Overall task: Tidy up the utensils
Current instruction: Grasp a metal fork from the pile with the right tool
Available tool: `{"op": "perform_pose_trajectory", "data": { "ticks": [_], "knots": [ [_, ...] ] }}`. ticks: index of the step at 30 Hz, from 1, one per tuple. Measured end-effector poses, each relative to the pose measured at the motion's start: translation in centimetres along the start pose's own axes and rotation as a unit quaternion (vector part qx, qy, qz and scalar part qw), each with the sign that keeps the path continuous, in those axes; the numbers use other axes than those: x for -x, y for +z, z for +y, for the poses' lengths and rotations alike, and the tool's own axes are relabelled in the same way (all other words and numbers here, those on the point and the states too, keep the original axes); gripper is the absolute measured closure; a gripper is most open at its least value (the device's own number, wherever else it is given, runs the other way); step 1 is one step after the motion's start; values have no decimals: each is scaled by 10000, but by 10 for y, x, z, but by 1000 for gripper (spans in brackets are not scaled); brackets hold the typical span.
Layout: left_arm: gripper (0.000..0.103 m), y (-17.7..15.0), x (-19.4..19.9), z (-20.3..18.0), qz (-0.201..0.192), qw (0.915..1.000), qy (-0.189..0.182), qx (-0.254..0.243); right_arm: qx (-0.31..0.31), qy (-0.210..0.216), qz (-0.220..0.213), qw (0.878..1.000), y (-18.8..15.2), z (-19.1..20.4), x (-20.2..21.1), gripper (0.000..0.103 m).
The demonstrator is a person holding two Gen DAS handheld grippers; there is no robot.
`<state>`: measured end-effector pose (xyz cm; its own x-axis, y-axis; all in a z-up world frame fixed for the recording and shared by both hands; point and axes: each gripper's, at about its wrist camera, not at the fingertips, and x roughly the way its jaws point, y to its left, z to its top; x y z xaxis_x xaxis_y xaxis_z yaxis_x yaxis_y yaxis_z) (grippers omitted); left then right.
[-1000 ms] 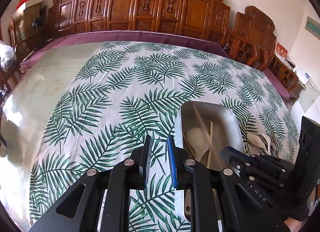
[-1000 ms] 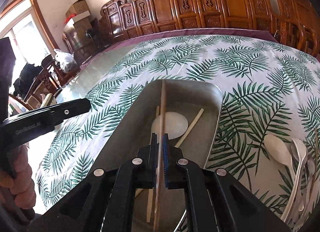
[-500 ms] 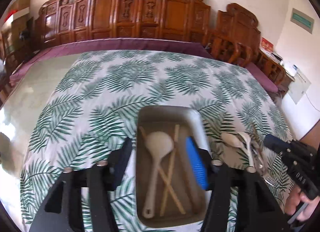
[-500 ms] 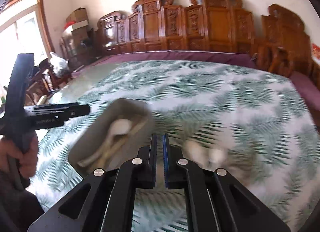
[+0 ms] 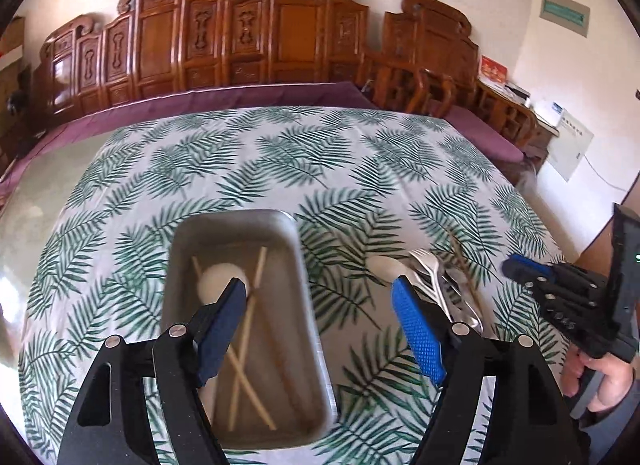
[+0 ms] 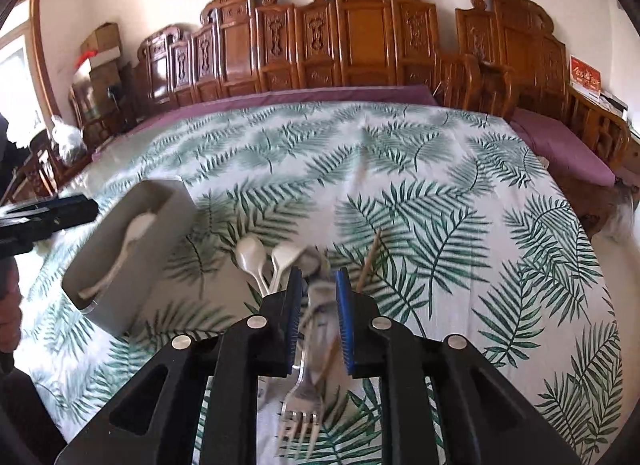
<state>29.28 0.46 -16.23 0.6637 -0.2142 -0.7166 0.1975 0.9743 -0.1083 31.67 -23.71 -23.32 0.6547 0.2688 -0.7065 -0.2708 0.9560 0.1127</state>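
Observation:
A grey metal tray (image 5: pixel 308 305) on the palm-leaf cloth holds a white spoon (image 5: pixel 218 279) and several wooden chopsticks (image 5: pixel 256 281). My left gripper (image 5: pixel 320 301) is wide open above the tray's right rim. To its right lies a pile of white spoons and metal forks (image 5: pixel 432 277). My right gripper (image 6: pixel 318 297) is open a little above that pile, empty, with a metal fork (image 6: pixel 302 405), white spoons (image 6: pixel 252 257) and a chopstick (image 6: pixel 370 259) under it. The tray (image 6: pixel 120 301) shows at left in the right wrist view.
Carved wooden chairs (image 5: pixel 256 33) line the far side of the table. A purple undercloth (image 6: pixel 560 137) shows at the table's far and right edges. Bare tabletop (image 5: pixel 36 193) lies left of the cloth. The right gripper's body (image 5: pixel 580 301) shows in the left wrist view.
My right gripper let the chopstick go into the tray, swung right over the utensil pile and opened a little. My left gripper opened wide and shifted right over the tray.

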Motion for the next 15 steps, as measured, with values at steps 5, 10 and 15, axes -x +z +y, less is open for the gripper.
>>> {"op": "perform_pose_trajectory", "data": {
  "ticks": [5, 10, 15],
  "knots": [
    [31, -5, -6, -18, 46, 9999, -53, -116, -55, 112, 274, 9995, -8, 4, -18, 84],
    [31, -11, -13, -30, 123, 9996, -62, -238, -22, 106, 526, 9986, -13, 8, -38, 84],
    [31, -14, -17, -35, 164, 9994, -88, -281, -146, 87, 700, 9974, -14, 8, -51, 83]
  ]
}}
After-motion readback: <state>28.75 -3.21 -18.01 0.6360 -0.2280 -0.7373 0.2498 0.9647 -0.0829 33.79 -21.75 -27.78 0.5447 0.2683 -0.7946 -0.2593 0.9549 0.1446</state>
